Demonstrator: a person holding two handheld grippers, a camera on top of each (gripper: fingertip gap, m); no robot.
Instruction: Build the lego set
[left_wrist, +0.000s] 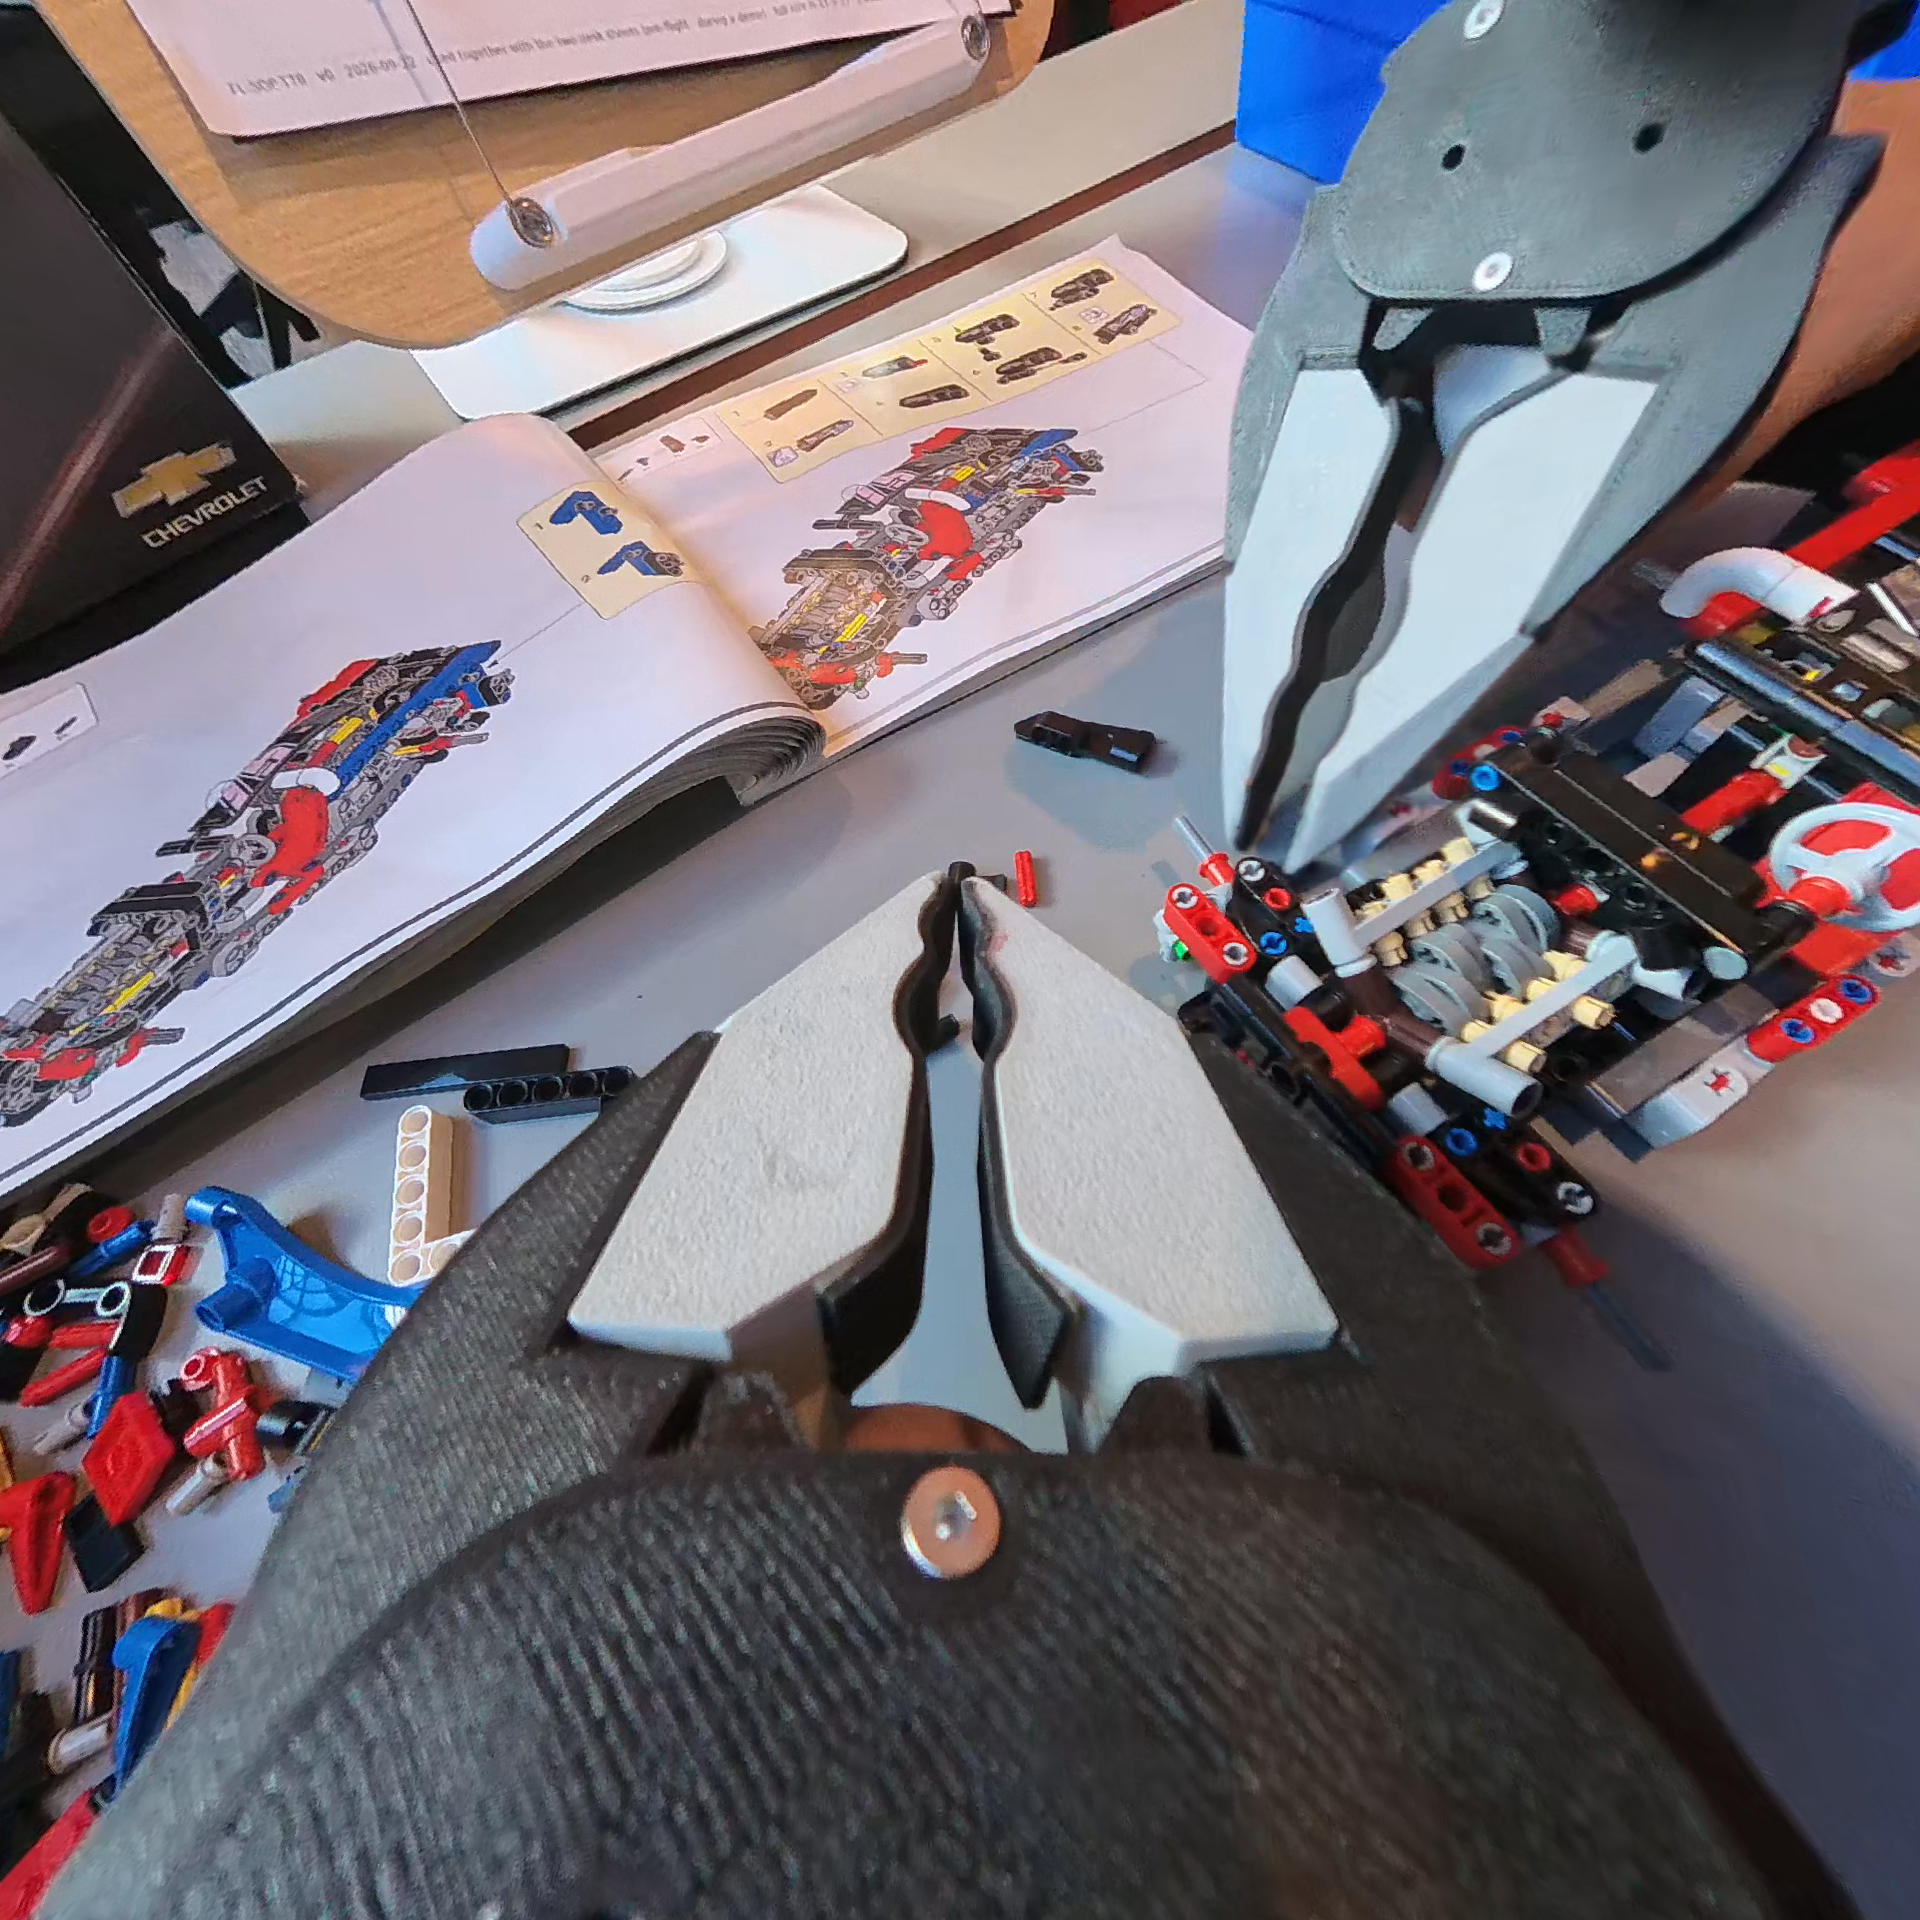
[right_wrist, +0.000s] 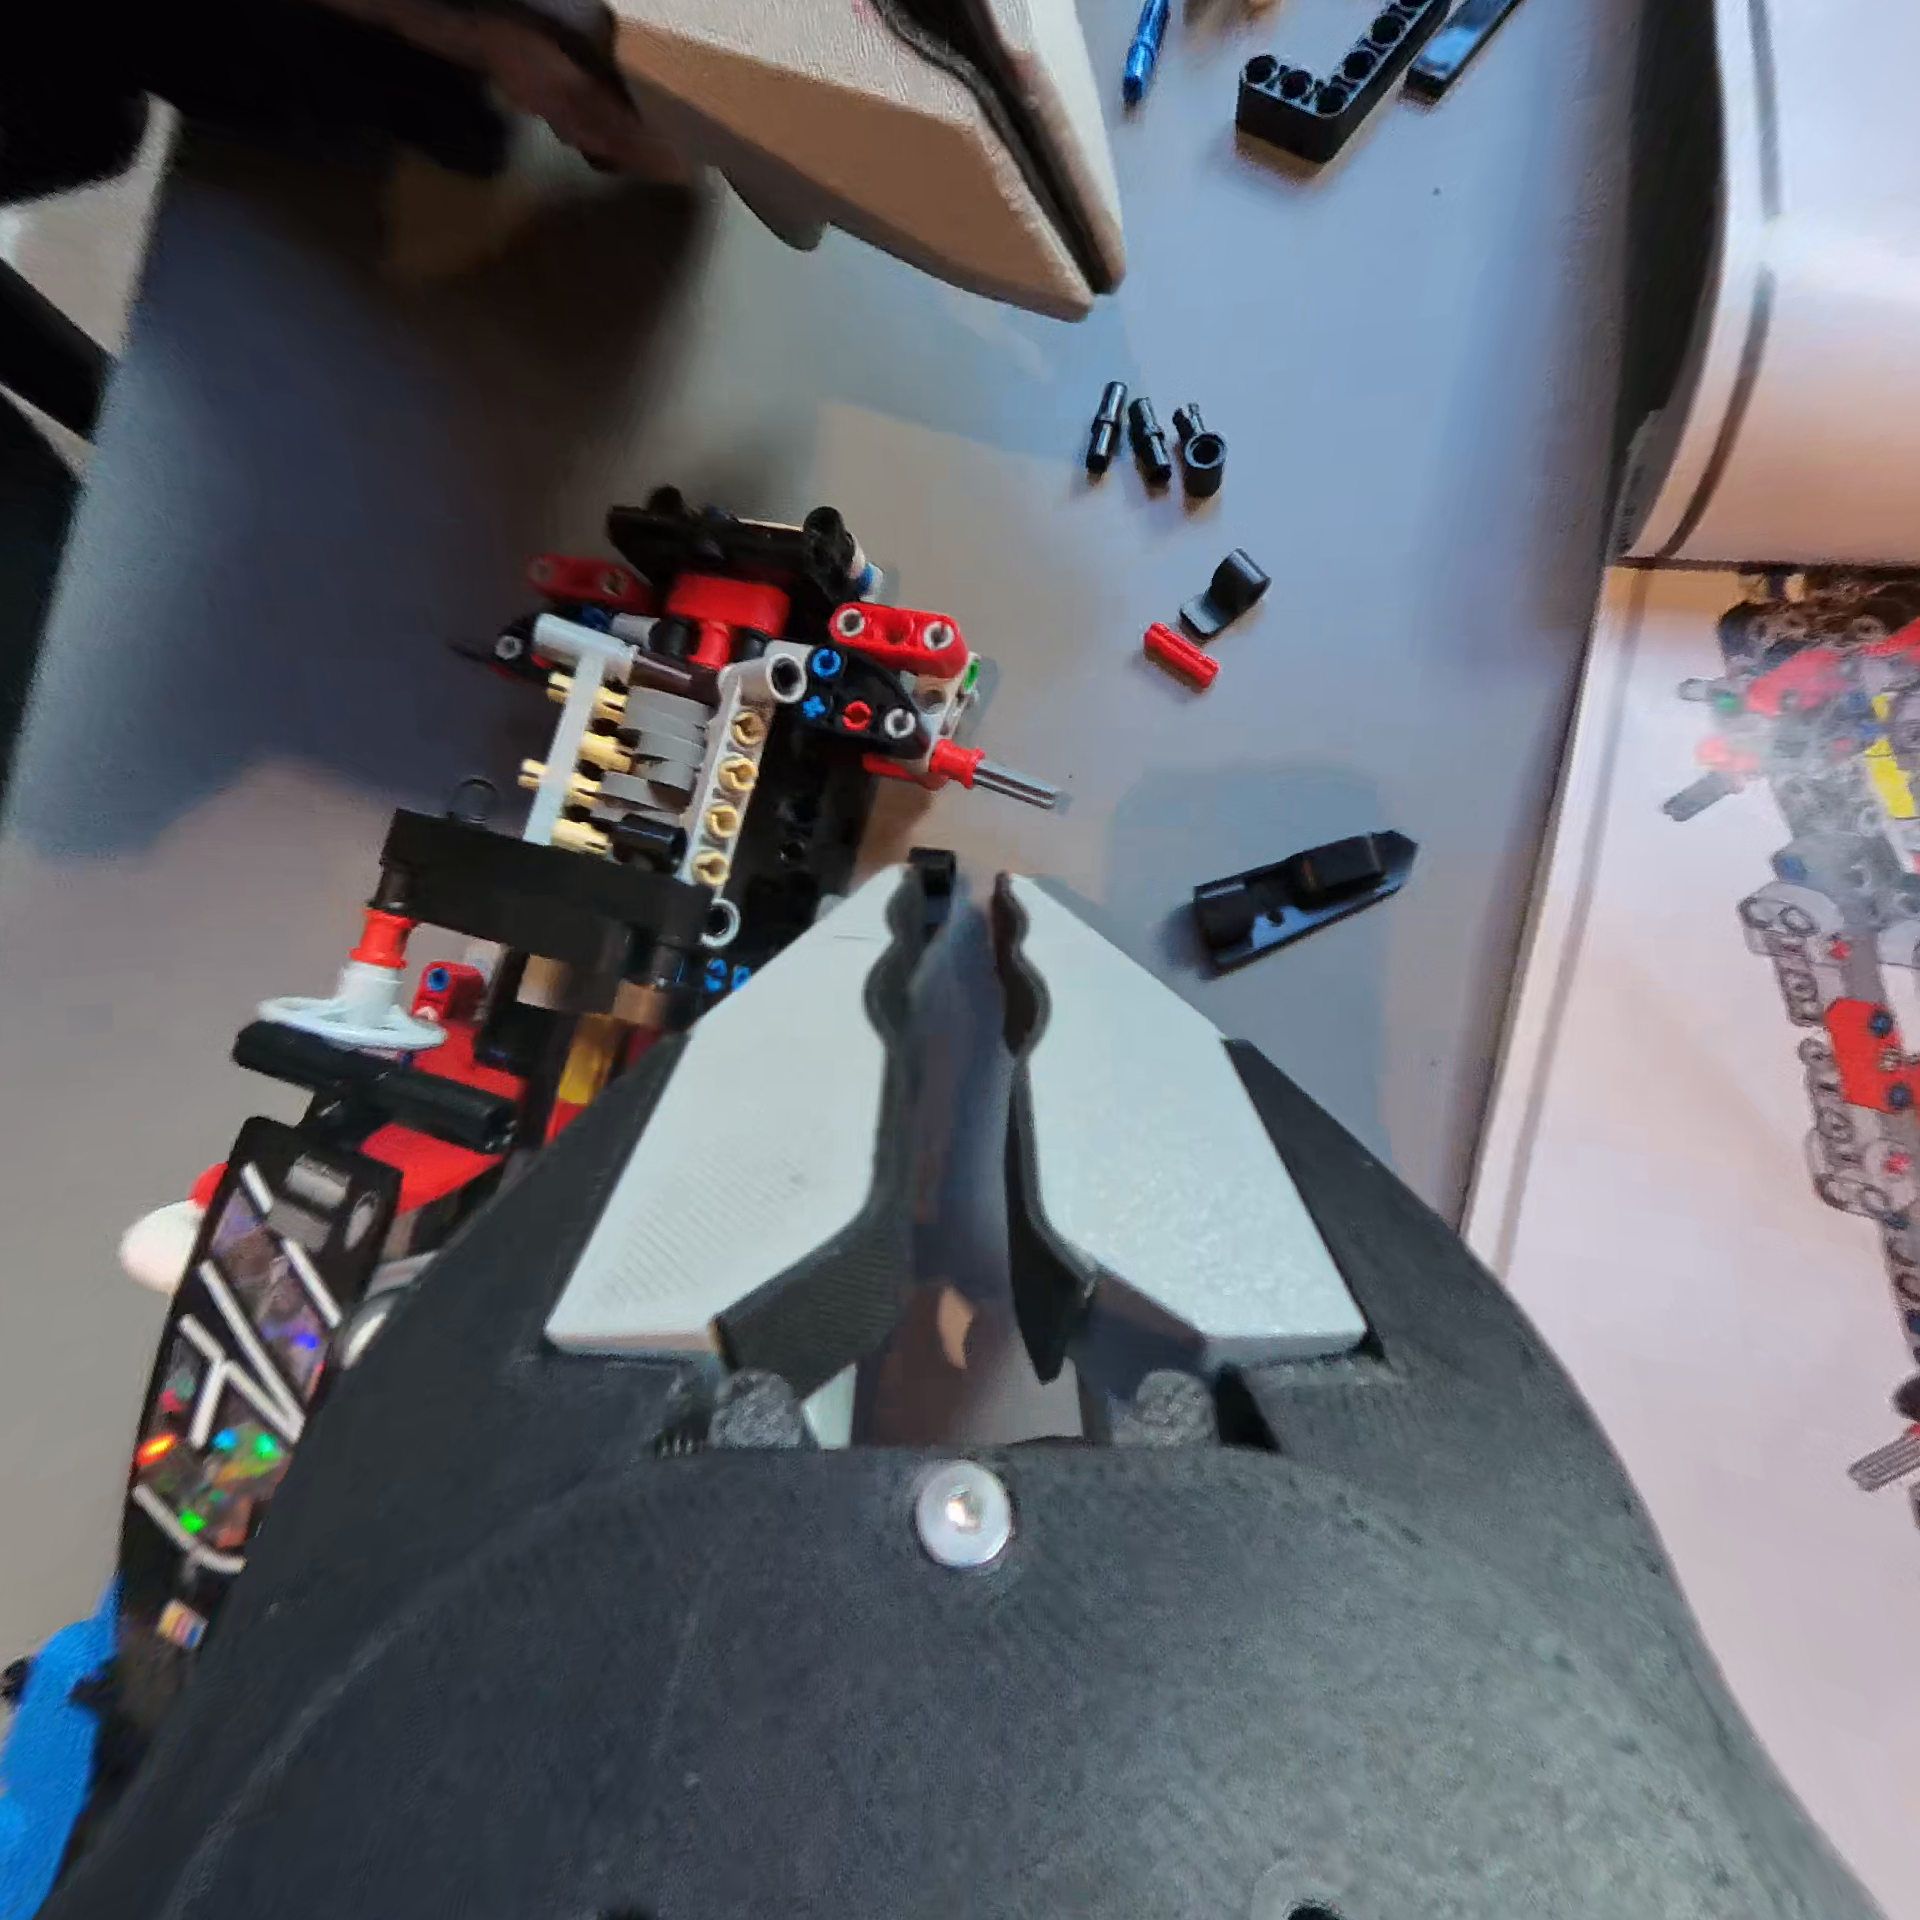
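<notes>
The half-built Lego car chassis is black, red and grey, with a grey engine block and a white steering wheel. It lies on the grey table at the right, and also shows in the right wrist view. My right gripper is shut with nothing seen in it. It comes down from the upper right, with its tips at the chassis's front corner beside a grey axle. My left gripper is shut and empty. It hovers over the table left of the chassis, and shows at the top of the right wrist view.
The open instruction book lies behind. Loose on the table are a red pin, a black clip, three small black pieces, a flat black part and a black beam. A pile of parts sits front left. A monitor stand is at the back. Spacing between my two grippers at the tips: around 9 cm. About 5 cm separates my left fingertips from the black clip.
</notes>
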